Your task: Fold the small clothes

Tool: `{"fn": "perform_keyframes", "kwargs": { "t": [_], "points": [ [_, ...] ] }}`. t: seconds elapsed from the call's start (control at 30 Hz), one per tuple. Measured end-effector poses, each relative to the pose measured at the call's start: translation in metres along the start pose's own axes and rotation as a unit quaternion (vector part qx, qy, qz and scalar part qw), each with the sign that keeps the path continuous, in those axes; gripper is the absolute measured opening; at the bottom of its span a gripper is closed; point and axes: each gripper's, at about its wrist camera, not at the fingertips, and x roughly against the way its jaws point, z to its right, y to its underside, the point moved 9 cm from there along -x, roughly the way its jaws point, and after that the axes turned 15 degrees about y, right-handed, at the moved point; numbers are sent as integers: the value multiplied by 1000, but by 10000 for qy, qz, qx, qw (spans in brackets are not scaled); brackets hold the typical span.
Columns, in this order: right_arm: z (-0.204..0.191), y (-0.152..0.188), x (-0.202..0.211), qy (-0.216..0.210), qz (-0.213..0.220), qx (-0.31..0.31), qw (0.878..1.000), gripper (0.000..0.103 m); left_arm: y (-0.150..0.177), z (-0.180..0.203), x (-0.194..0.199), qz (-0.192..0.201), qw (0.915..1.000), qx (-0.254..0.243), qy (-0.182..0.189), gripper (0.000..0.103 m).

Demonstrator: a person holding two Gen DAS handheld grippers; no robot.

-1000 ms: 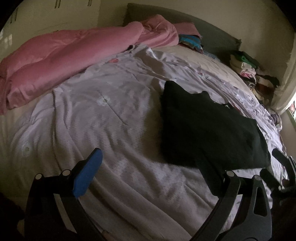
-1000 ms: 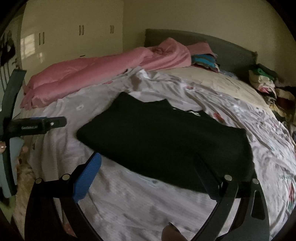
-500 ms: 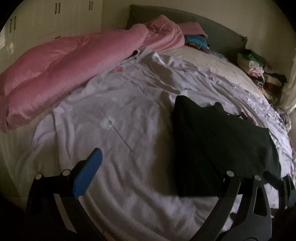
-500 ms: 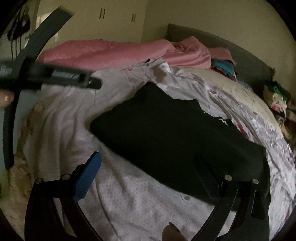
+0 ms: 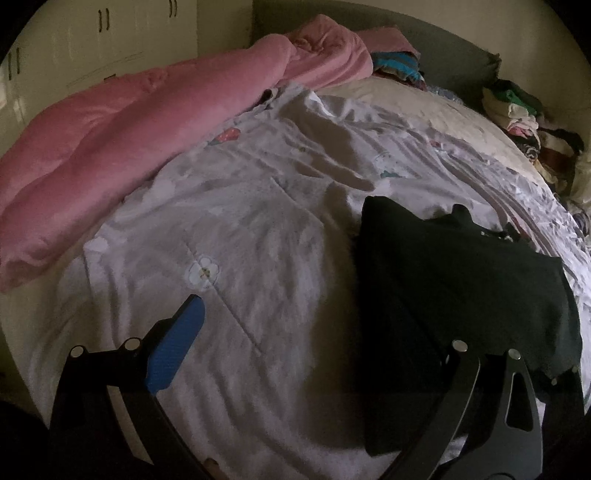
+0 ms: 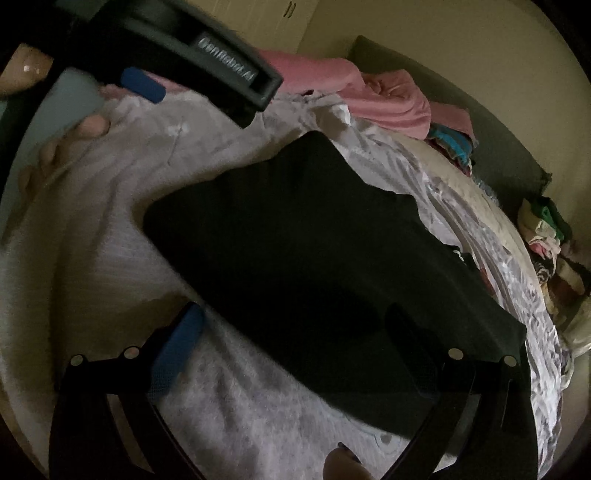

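Observation:
A black garment lies flat on the pale floral bedsheet, right of centre in the left wrist view. In the right wrist view it fills the middle. My left gripper is open and empty, hovering above the sheet, its right finger over the garment's near edge. It also shows in the right wrist view at the upper left, held by a hand. My right gripper is open and empty, just above the garment's near edge.
A pink duvet is bunched along the bed's left and far side. Stacks of folded clothes sit at the far right by the grey headboard. White wardrobe doors stand behind.
Both grippers have moved forward and to the left over the bed. The left gripper has swung into the upper left of the right wrist view. The garment has not moved.

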Motion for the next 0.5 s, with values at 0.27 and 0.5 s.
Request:
{"fn": "perform_keyframes", "kwargs": {
  "t": [0.27,0.5],
  "points": [
    [-4,-11,-26,161,-61,61,9998,99,-7,-14,-23,-81,9998,83,-148,93],
    [-10,-24,-43,280,-13,103,9996,98,-8,-22,-45,-216,9992,323,48,93]
  ]
}}
